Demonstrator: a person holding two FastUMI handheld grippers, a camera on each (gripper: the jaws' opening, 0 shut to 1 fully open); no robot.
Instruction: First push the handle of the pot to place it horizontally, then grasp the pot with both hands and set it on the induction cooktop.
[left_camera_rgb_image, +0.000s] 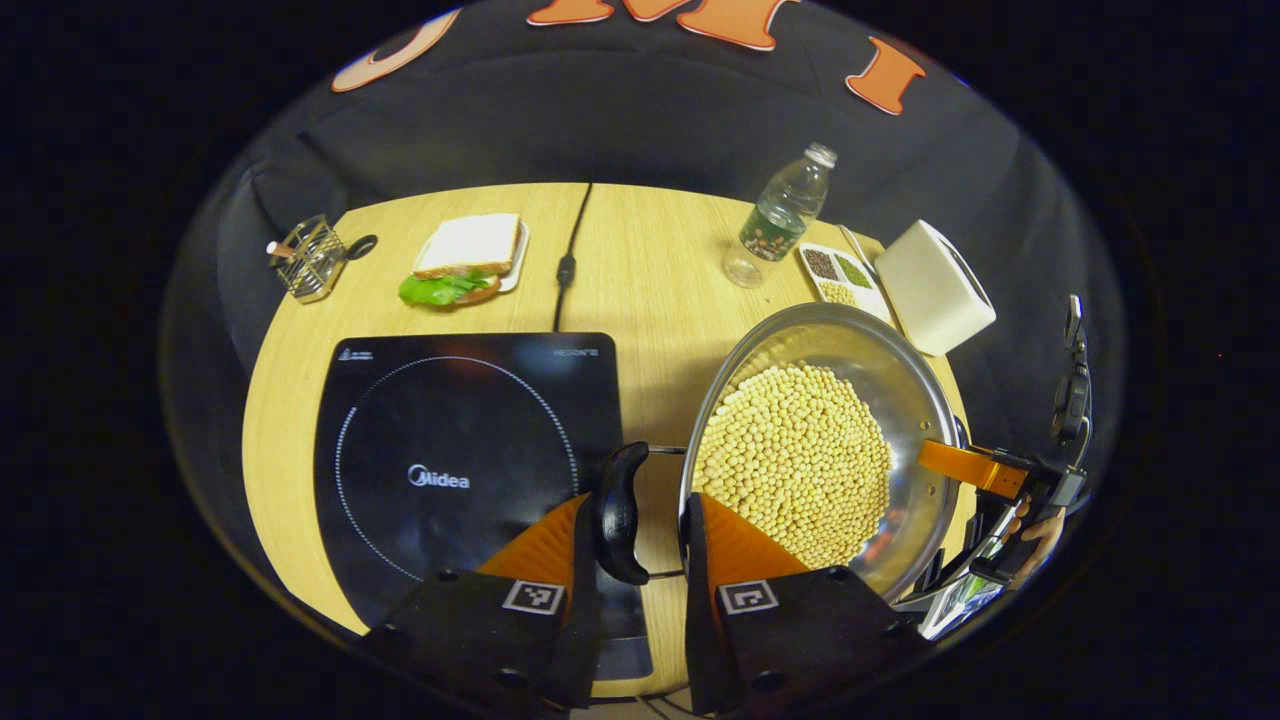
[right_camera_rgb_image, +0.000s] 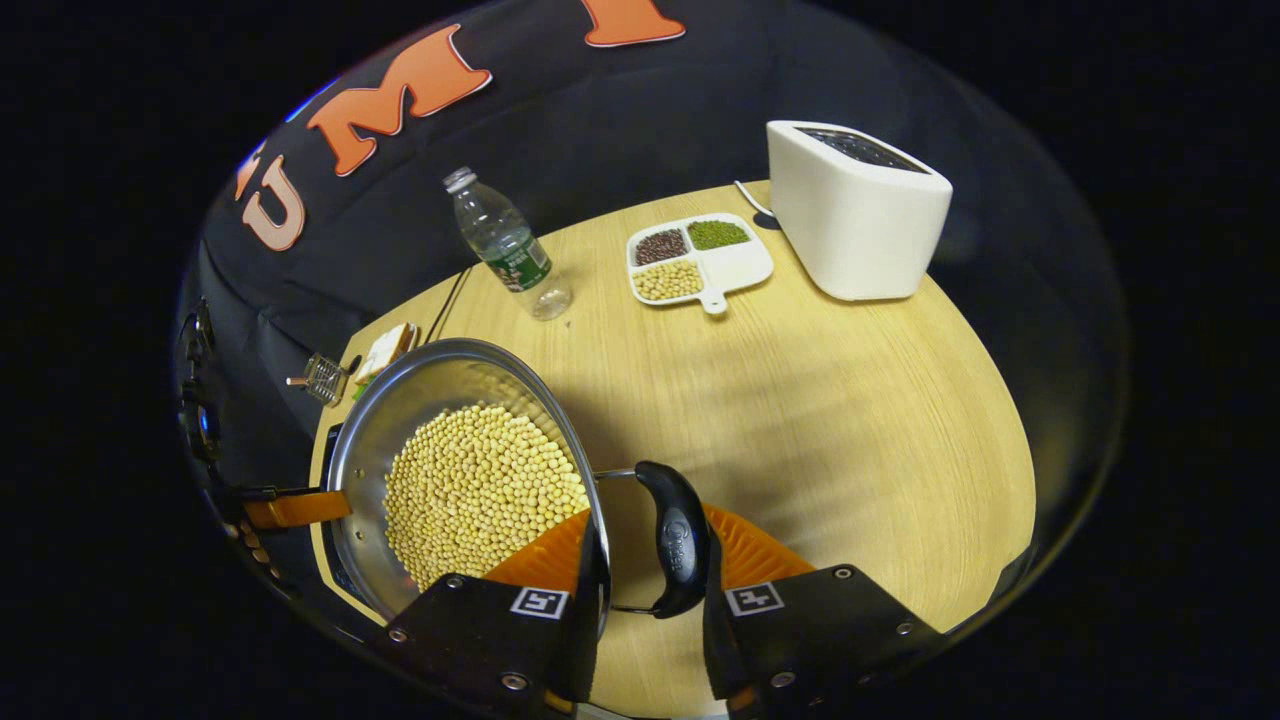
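The pot (left_camera_rgb_image: 830, 440) of pale beans stands on the bench (left_camera_rgb_image: 650, 270), just right of the cooktop (left_camera_rgb_image: 450, 450), which bears the name "Midea" in white. The left gripper (left_camera_rgb_image: 640, 520) has its jaws closed on the pot's left black handle (left_camera_rgb_image: 620, 510). In the right gripper view, the right gripper (right_camera_rgb_image: 655, 545) has its jaws closed on the other black handle (right_camera_rgb_image: 675, 550). Far on the bench stand a bottle (right_camera_rgb_image: 505, 245), a divided dish (right_camera_rgb_image: 700, 260) and a white toaster (right_camera_rgb_image: 850, 210); a sandwich (left_camera_rgb_image: 465, 258) lies far left.
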